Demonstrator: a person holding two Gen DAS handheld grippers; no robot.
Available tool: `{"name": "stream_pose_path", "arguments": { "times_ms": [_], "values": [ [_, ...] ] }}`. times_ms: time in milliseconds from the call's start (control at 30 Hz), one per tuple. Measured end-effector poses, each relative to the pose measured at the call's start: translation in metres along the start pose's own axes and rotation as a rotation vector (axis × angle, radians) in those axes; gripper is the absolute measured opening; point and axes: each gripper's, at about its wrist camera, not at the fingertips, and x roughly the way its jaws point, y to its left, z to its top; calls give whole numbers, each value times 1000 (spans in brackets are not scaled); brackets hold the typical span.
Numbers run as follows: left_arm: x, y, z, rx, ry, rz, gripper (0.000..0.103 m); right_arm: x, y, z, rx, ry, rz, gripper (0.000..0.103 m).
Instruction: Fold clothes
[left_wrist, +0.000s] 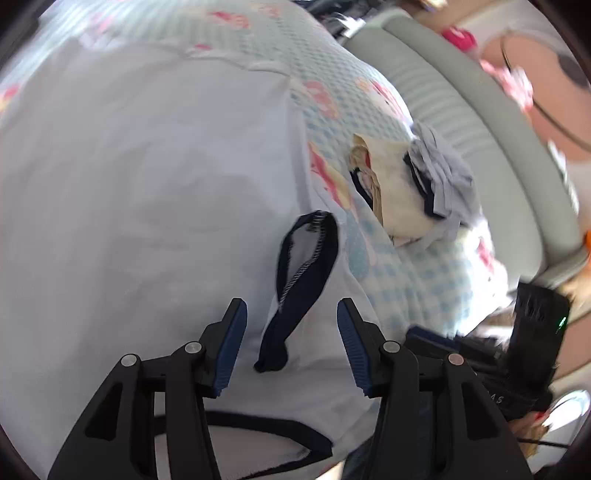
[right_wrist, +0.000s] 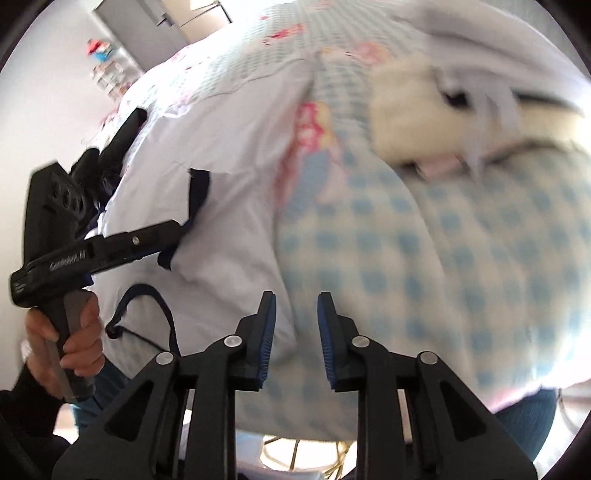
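Observation:
A white shirt with navy trim lies spread on the bed. Its navy-edged sleeve cuff lies just ahead of my left gripper, which is open and holds nothing. The shirt also shows in the right wrist view. My right gripper is open and empty above the shirt's right edge, where it meets the bedspread. The left gripper's body shows at the left of the right wrist view, held in a hand.
The bed has a blue-checked bedspread with pink prints. A pile of folded clothes, cream and grey, sits to the right of the shirt, and also shows blurred in the right wrist view. A grey padded headboard runs behind it.

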Motion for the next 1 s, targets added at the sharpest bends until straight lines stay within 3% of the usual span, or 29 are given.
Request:
{"name": "stream_pose_path", "arguments": {
  "times_ms": [133, 233, 333, 433, 533, 633, 733, 833, 1000],
  "values": [
    [9, -3, -1, 96, 34, 182, 51, 22, 18, 0, -84, 66, -29, 24],
    [4, 2, 1, 96, 32, 219, 46, 37, 20, -11, -112, 106, -132, 24],
    [-7, 6, 3, 104, 3, 296, 46, 30, 4, -24, -53, 108, -128, 24],
    [-23, 14, 4, 56, -37, 233, 46, 21, -5, -34, -24, 115, -122, 26],
    [-36, 13, 1, 27, -83, 95, 47, 10, -8, -36, -10, 106, -89, 30],
    [-37, 0, 2, 81, -96, 39, 47, -4, -13, -26, 10, 77, -52, 30],
    [-27, -12, 10, 125, -79, 89, 47, -18, -19, -10, 28, 34, -36, 30],
    [-13, -7, 22, 91, -31, 196, 46, -29, -28, 15, 31, -13, -56, 31],
    [-12, 13, 31, 39, -26, 212, 46, -21, -18, 62, -30, -24, -71, 32]
  ]
}}
